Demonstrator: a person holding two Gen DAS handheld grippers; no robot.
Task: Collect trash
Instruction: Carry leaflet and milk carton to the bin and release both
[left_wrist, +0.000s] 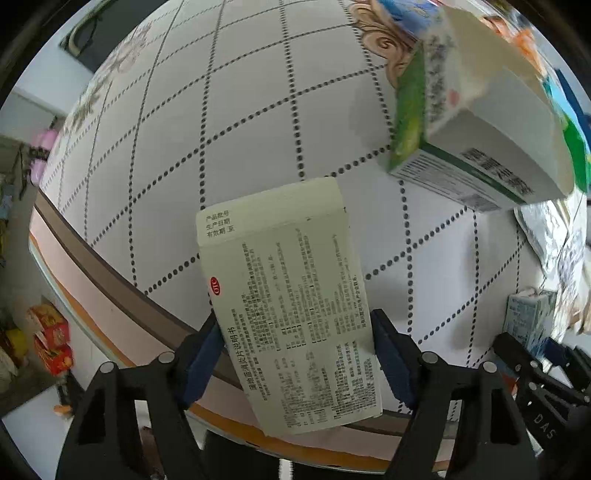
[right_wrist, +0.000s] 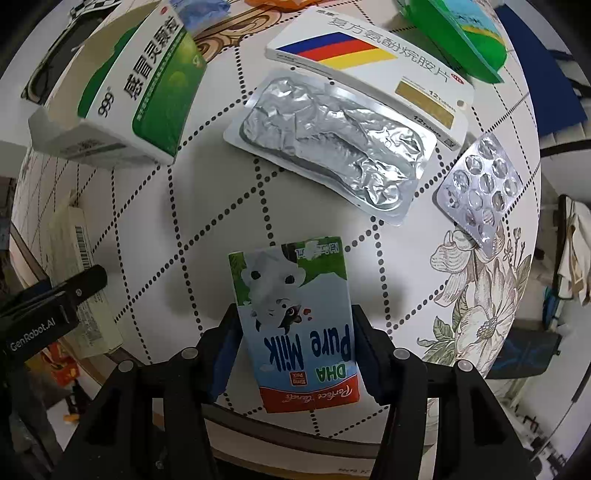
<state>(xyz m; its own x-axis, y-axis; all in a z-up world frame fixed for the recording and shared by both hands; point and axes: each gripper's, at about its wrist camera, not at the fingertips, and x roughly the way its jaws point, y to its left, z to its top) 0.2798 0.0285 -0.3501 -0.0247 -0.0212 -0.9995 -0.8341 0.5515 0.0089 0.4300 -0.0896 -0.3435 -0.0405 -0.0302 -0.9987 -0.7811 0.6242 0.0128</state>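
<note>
Your left gripper (left_wrist: 297, 354) is clamped on a pale, text-printed cardboard medicine box (left_wrist: 291, 306), held above the dotted-grid white tablecloth (left_wrist: 221, 110) — your right gripper (right_wrist: 291, 347) grips a blue-and-green "Pure Milk" carton (right_wrist: 295, 317). On the table beyond lie a green-and-white 999 medicine box (right_wrist: 125, 88), a crumpled silver foil tray (right_wrist: 332, 144), a striped tablet box (right_wrist: 369, 59) and a silver blister pack (right_wrist: 484, 188).

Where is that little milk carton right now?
The milk carton sits clamped in the right gripper, held above the table, just below the crumpled foil tray in the right wrist view.
</note>
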